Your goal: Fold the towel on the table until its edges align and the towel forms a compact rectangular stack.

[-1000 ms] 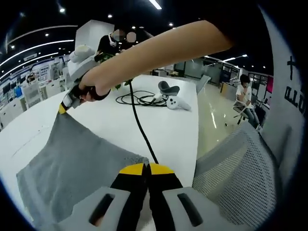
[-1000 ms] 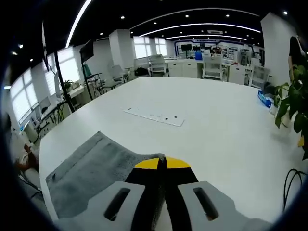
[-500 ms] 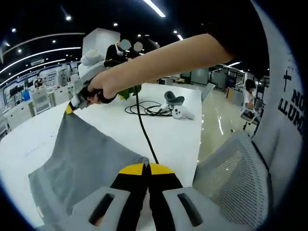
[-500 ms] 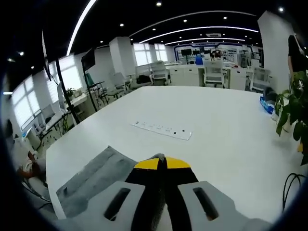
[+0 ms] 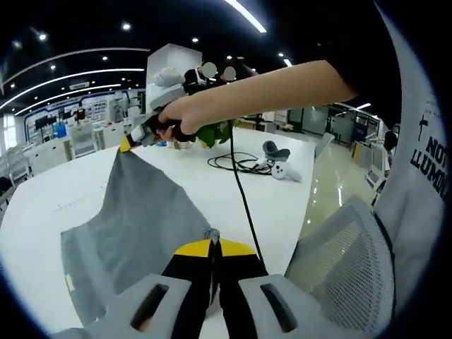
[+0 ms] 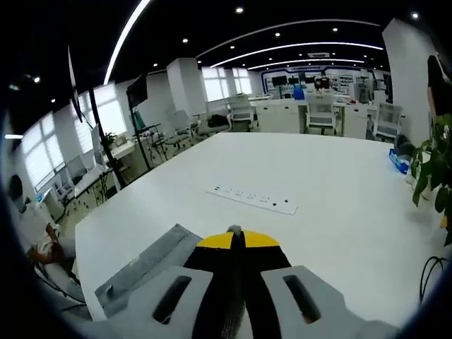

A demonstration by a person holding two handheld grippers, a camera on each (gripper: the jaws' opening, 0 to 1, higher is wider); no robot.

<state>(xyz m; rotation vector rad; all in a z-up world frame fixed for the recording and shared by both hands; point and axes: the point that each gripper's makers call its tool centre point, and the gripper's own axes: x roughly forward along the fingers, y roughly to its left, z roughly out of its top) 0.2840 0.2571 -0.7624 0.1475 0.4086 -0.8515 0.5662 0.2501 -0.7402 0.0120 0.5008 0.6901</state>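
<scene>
Along the bottom of the left gripper view, the left gripper (image 5: 215,248) is pinching a corner of the grey towel (image 5: 145,219), its yellow-tipped jaws pressed together on the cloth. From that corner the towel is stretching up and away to the right gripper (image 5: 129,143), which a hand (image 5: 185,117) is holding above the white table (image 5: 49,212); that gripper's yellow tip is clamping the towel's far corner. Between the two pinched corners the cloth is hanging taut as a slanted sheet, while its lower edge is trailing toward the table below the left gripper. A black cable (image 5: 244,205) is running from the hand down past the towel's right side. Beyond the towel, a coil of black cable and two white controllers (image 5: 281,159) are lying on the table. Right of the left gripper, a grey mesh chair back (image 5: 339,261) is standing beside the table.

Low in the right gripper view, the right gripper (image 6: 239,244) is gripping a towel (image 6: 152,263) corner, jaws closed with a bit of cloth poking out between the yellow tips. The rest of the towel is falling away to the left of the gripper. Beyond the gripper, a white power strip (image 6: 256,200) is lying flat on the table (image 6: 339,212), well apart from the towel. A green plant (image 6: 432,180) is showing at the right edge, near the table.
</scene>
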